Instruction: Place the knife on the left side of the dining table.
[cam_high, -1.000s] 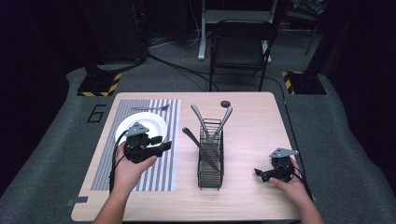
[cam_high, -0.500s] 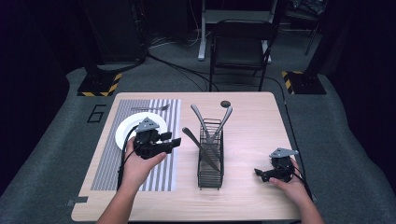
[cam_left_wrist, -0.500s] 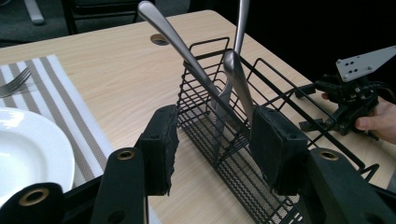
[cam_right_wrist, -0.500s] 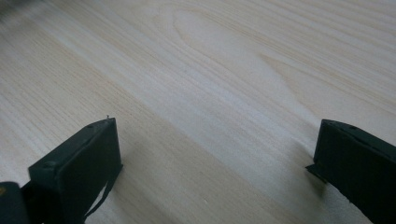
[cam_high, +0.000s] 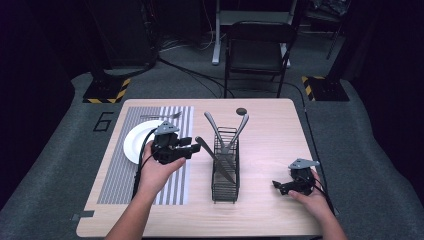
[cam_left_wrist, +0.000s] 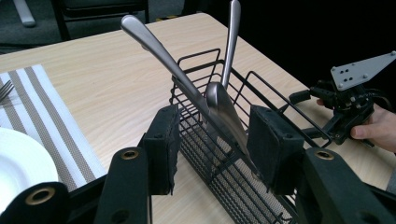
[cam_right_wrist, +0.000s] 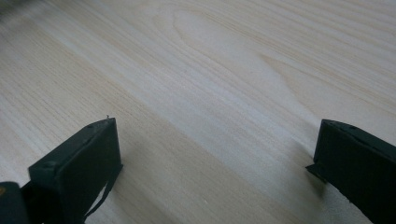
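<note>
Fork (cam_high: 161, 116) laid beyond the plate (cam_high: 136, 148); left gripper (cam_left_wrist: 212, 144), jaws half-wide and narrowing, empty, nears the basket (cam_left_wrist: 233, 182) knife (cam_left_wrist: 229, 123); right gripper (cam_right_wrist: 215, 163) wide, idle.

A wooden table (cam_high: 280, 130) carries a grey-and-white striped placemat (cam_high: 115, 175) along its left edge. On the mat's far half sits a white plate (cam_high: 135, 142), and a fork (cam_high: 160, 116) lies crosswise just beyond it, near the far edge. A small dark round disc (cam_high: 241, 111) rests by the middle of the far edge. Behind the table stands a black chair (cam_high: 257, 55). On the grey carpet, a number 6 (cam_high: 103, 121) is marked off the far left corner, and yellow-and-black striped bases (cam_high: 106, 91) flank both far corners.
</note>
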